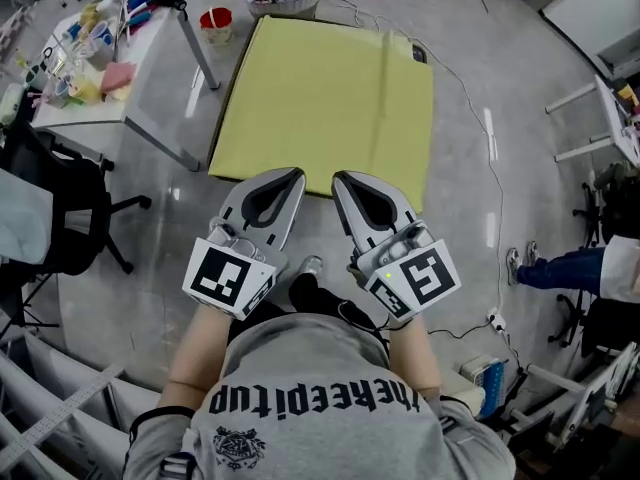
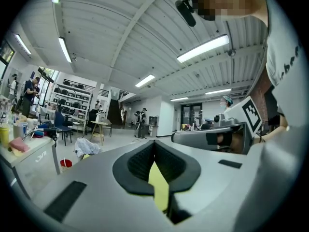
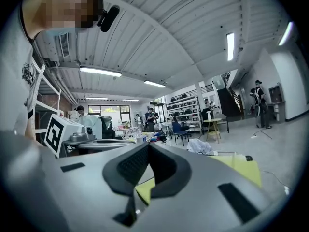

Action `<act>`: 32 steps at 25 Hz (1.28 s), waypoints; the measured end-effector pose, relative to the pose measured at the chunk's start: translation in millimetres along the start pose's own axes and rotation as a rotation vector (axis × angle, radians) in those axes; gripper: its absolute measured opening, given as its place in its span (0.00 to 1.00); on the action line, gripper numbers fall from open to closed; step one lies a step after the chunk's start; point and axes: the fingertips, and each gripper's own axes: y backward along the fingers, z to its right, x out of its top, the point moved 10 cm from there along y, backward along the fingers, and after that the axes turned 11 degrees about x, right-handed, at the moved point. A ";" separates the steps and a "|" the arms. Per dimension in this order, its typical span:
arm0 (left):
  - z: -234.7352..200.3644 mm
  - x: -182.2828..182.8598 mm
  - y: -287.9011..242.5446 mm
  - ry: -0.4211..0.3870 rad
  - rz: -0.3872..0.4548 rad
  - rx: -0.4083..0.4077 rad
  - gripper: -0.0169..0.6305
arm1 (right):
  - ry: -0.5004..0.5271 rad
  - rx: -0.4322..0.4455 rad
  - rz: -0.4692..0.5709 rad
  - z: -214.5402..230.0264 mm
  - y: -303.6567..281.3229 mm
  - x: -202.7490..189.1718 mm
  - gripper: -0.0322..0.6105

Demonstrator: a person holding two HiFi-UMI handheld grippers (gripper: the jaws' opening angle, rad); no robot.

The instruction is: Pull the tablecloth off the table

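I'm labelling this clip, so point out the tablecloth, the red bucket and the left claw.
tablecloth (image 1: 320,98), head view, middle of the yellow sheet.
red bucket (image 1: 216,26), head view, its red side.
left claw (image 1: 292,176), head view, tips shut on the tablecloth's near edge.

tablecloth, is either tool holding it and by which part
The left tool and right tool are both shut on the yellow tablecloth, pinching its near edge side by side.

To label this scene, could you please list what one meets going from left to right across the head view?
side table → red cup → tablecloth → bystander's leg
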 end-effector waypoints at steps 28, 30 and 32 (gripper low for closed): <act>-129.2 -27.0 1.1 -0.034 -0.098 0.022 0.05 | -0.090 -0.037 -0.026 -5.2 -130.4 -15.3 0.07; -142.1 -31.2 -0.2 -0.038 -0.121 -0.003 0.05 | -0.096 -0.062 -0.025 -6.9 -141.2 -16.9 0.07; -156.1 -38.1 -1.8 -0.029 -0.144 -0.023 0.05 | -0.106 -0.088 -0.022 -8.0 -150.1 -19.4 0.07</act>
